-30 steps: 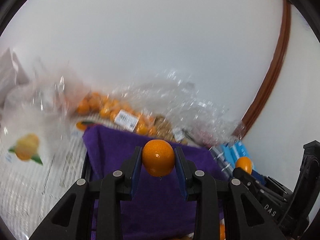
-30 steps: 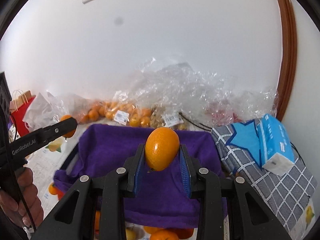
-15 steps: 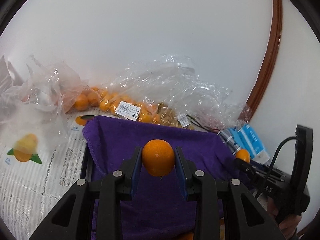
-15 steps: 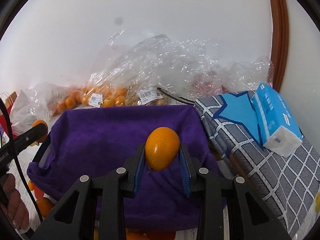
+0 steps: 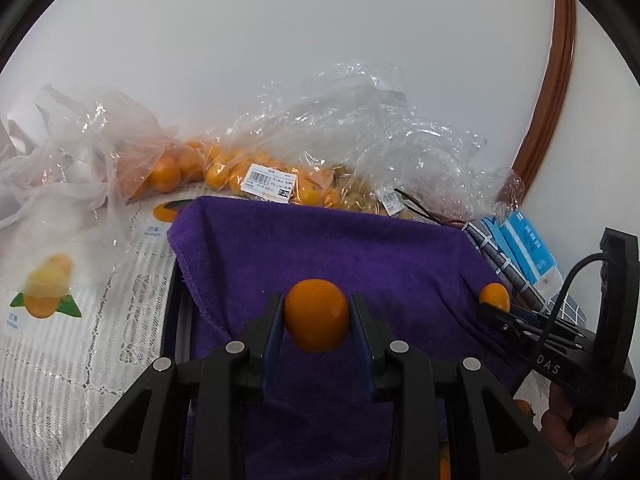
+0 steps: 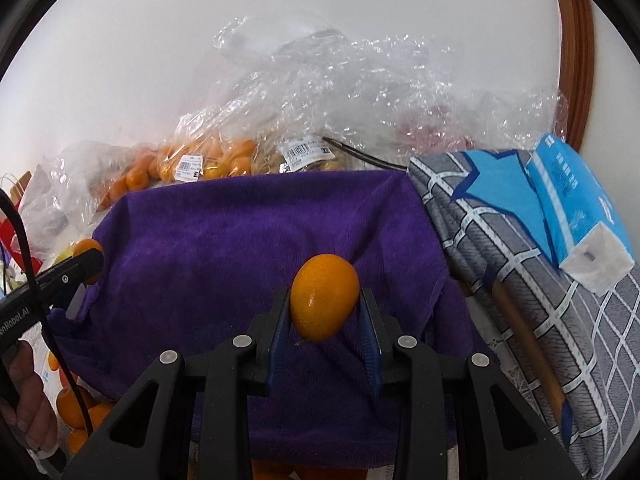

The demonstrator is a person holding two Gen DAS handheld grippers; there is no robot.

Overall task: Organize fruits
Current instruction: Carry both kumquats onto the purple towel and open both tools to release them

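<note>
A: Left wrist view: left gripper (image 5: 316, 322) jaws clamped a round orange (image 5: 316, 320) above the purple towel (image 5: 340, 248); towel's left edge ran beside the lace cloth (image 5: 80, 340).

B: Right gripper (image 6: 324, 314) jaws held an oval orange (image 6: 324, 302) over the towel's open middle; checked bedding (image 6: 520, 280) bordered its right edge.

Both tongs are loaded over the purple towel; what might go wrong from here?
1. The right tongs pinch only the lower part of their oval orange; it might squirt out.
2. The purple towel slopes, so a released fruit may roll off.
3. Both tongs work close together and might collide.
</note>
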